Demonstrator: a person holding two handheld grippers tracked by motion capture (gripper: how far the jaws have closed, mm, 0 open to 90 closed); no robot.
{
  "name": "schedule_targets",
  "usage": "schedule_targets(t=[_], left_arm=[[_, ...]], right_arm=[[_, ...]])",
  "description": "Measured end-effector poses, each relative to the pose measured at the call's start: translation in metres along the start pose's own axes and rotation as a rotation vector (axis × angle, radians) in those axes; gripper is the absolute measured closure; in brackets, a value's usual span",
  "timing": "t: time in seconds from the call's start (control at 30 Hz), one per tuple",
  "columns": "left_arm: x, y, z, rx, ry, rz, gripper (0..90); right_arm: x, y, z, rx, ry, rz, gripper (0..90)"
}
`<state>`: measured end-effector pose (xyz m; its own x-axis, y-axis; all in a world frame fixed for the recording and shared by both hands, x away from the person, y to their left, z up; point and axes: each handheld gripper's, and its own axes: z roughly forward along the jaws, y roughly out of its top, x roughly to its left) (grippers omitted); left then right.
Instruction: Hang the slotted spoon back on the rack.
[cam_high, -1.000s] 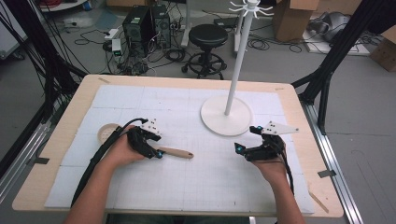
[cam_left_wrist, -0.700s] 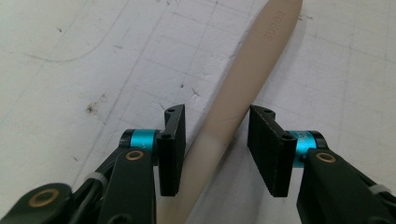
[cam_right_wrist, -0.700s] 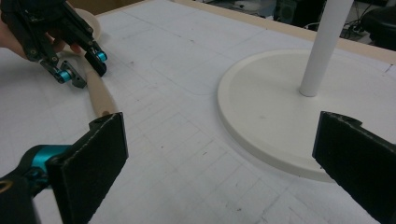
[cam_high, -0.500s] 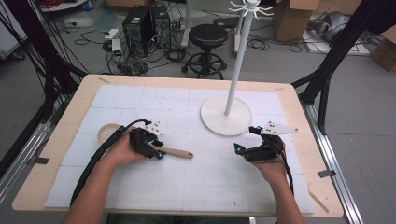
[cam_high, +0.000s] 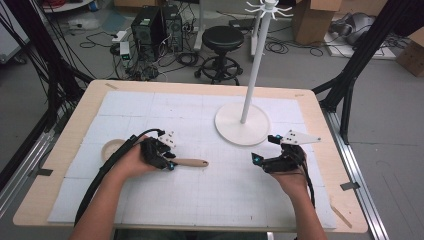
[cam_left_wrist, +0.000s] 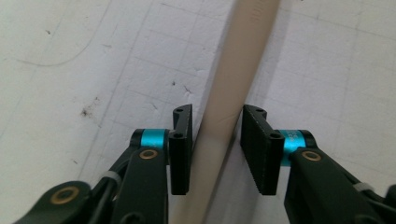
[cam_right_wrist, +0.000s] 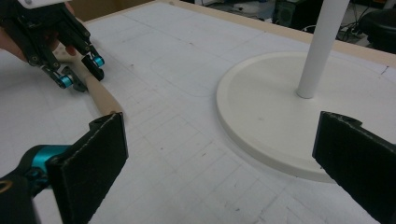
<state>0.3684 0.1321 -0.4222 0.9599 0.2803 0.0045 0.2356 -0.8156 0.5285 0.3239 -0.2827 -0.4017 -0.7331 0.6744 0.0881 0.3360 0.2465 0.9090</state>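
Overhead, we see the left claw (cam_high: 167, 162) over the wooden spoon (cam_high: 187, 162) on the desk (cam_high: 65, 150), the white stand (cam_high: 242, 124) well apart. Along the left claw (cam_left_wrist: 215, 154), its jaws have been closing around the handle (cam_left_wrist: 233, 79), with slim gaps remaining. The right claw (cam_right_wrist: 219, 168) stands wide open, empty, facing the stand's base (cam_right_wrist: 261, 107).

left gripper (cam_high: 167, 161): jaws just closing, low over table | right gripper (cam_high: 260, 161): jaws wide apart
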Motion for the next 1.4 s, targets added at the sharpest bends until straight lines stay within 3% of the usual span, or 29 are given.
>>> schedule_targets(t=[0.23,0.43,0.7,0.83,1.03,1.17,1.4], left_arm=[[-0.001,0.000,-0.001,0.009,-0.010,0.005,72.0],[0.003,0.001,0.000,0.019,-0.031,-0.030,70.6],[0.001,0.003,0.000,0.031,-0.023,-0.010,71.6],[-0.002,0.005,0.000,0.039,-0.012,0.025,73.0],[-0.004,0.006,-0.002,0.044,0.016,0.028,73.8],[-0.005,0.006,-0.015,-0.002,0.040,0.036,73.8],[-0.004,0.010,-0.050,-0.160,0.064,0.015,73.8]], right_arm=[[0.002,0.000,0.001,0.009,0.004,0.000,2.0],[0.002,0.000,0.001,0.011,0.003,0.003,2.0],[0.002,0.000,0.002,0.013,0.001,-0.003,2.0],[0.002,0.000,0.002,0.018,-0.002,0.003,2.0],[0.001,0.000,0.001,0.012,-0.005,0.006,2.0],[0.000,0.000,0.001,0.011,-0.005,0.006,2.0],[0.001,0.000,0.002,0.017,-0.002,0.006,2.0]])
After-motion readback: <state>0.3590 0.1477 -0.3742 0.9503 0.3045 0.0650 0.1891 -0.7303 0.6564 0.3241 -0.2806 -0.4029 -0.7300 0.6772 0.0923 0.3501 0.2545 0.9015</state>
